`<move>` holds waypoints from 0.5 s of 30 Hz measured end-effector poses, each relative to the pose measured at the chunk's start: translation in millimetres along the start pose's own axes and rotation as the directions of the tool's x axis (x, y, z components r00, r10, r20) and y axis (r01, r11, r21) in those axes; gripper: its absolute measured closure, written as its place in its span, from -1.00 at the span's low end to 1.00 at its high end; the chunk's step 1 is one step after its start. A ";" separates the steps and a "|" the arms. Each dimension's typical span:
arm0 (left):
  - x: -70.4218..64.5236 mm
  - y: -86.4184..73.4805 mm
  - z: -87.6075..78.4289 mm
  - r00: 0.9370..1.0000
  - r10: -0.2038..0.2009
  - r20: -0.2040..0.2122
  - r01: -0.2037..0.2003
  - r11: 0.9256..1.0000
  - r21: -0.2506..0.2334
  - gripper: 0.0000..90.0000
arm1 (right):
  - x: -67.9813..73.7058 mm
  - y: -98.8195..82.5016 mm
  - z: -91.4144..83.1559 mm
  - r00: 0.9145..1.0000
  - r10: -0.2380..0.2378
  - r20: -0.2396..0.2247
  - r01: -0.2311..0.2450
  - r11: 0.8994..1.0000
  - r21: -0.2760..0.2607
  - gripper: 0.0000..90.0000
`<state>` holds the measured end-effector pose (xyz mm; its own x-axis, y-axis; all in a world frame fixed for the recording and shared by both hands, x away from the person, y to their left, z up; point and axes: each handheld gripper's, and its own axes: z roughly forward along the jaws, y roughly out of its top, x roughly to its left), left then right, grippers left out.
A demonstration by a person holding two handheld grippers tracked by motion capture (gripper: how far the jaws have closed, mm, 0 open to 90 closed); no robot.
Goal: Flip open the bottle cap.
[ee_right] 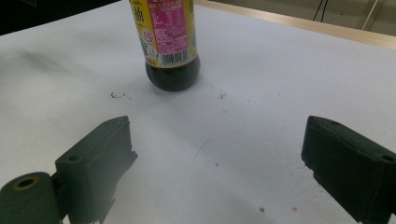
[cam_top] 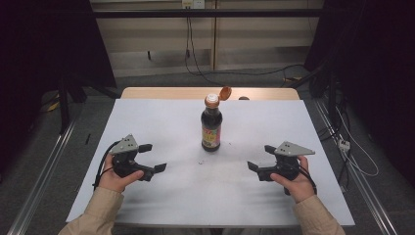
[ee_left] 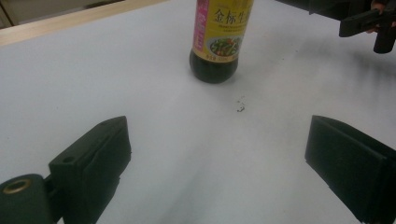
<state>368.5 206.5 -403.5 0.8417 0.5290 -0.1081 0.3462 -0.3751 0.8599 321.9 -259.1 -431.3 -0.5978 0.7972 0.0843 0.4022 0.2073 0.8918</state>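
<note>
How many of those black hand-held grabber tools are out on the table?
2. The left black two-fingered gripper is held near the white table's left side, the right black gripper near its right side, with the dark glass sauce bottle standing between them.

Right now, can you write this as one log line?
bottle: upright, cap open | left gripper: open, empty | right gripper: open, empty
</note>
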 end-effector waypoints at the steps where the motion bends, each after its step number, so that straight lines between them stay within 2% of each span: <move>1: -1.0 -1.2 -0.1 1.000 -0.006 -0.003 0.006 1.000 -0.003 -0.85 | 0.2 -0.8 -0.7 1.000 0.001 -0.001 -0.001 1.000 -0.002 -0.80; 15: 0.4 -14.7 -8.5 1.000 -0.015 -0.013 0.015 1.000 0.004 -0.85 | -2.6 -11.8 -10.6 1.000 0.008 0.017 -0.008 1.000 0.009 -0.79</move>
<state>360.2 218.7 -412.0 0.8309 0.5445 -0.1143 0.3605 -0.3704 0.8560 311.4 -269.7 -437.3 -0.5827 0.8083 0.0839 0.4134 0.2060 0.8870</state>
